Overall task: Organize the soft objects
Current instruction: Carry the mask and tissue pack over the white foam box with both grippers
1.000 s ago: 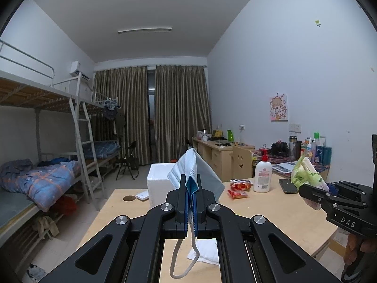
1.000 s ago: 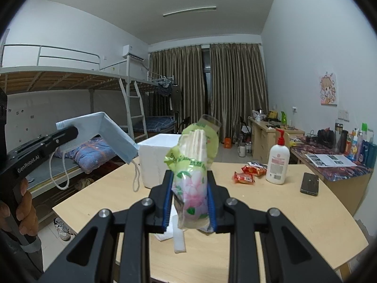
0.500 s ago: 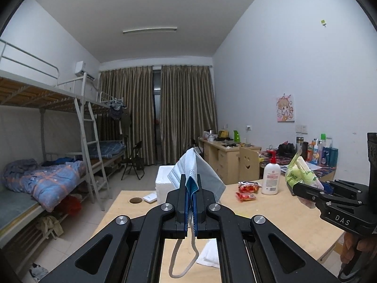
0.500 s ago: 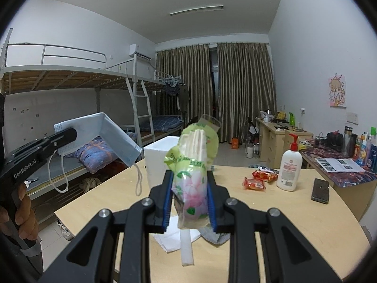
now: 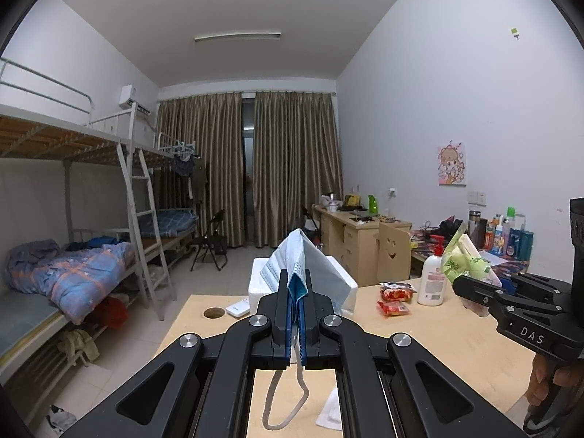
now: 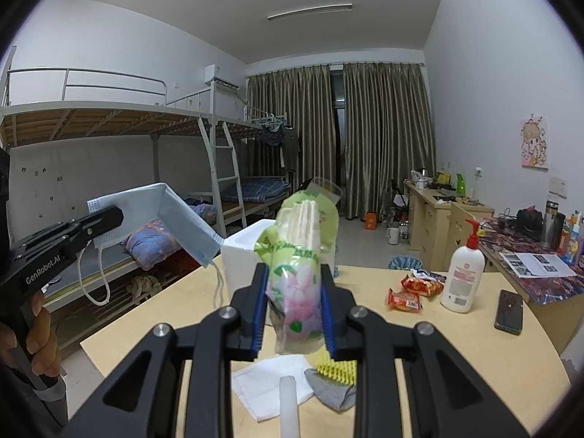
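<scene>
One face mask [image 5: 306, 268]; one tissue pack [image 6: 300, 255]; two snack packets [image 6: 405, 299]; one lotion bottle [image 6: 463, 277]

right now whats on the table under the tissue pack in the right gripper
Below the tissue pack lie a white folded cloth, a grey sock, a yellow brush and a white tube. The hand-held gripper's arms cover their edges, so anything more there stays unseen.
</scene>
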`<action>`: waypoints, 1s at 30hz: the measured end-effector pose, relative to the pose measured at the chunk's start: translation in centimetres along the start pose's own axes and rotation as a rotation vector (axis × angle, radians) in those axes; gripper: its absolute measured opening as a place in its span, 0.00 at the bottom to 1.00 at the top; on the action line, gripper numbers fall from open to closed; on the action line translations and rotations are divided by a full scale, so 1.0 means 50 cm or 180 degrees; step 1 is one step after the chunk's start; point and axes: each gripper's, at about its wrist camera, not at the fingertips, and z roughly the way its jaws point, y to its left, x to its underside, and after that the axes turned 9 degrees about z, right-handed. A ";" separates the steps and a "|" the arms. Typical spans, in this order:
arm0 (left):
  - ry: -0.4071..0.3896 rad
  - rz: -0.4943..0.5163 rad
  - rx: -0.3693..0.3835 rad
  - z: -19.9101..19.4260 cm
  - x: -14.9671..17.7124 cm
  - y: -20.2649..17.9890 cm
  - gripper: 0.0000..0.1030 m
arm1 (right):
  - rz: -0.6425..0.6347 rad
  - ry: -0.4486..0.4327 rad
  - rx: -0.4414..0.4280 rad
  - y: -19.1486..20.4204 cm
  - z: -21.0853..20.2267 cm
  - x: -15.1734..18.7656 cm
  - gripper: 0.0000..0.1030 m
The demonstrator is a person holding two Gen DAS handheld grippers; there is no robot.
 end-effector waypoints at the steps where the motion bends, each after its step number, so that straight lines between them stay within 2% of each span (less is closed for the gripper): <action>1: 0.0001 0.0000 -0.0005 0.003 -0.001 0.002 0.02 | -0.0004 0.0010 -0.0011 0.001 0.006 -0.003 0.29; 30: 0.0204 -0.0079 0.0084 0.233 -0.082 0.064 0.02 | -0.0047 0.0211 -0.0094 -0.021 0.161 -0.070 0.29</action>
